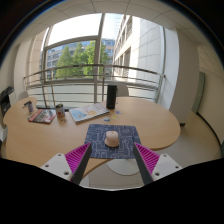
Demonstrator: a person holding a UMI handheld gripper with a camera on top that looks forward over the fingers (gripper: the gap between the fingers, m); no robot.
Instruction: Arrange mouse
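Note:
A small pale mouse lies on a dark blue patterned mouse mat on the round wooden table. My gripper is held above the table's near side, its fingers wide apart with pink pads showing on both sides. The mouse sits beyond the fingertips, roughly centred between them, and nothing is held between the fingers.
A dark cylinder stands at the table's far side. A magazine, a can and other items lie to the left. A white round shape lies just ahead of the fingers. Large windows with a railing are behind.

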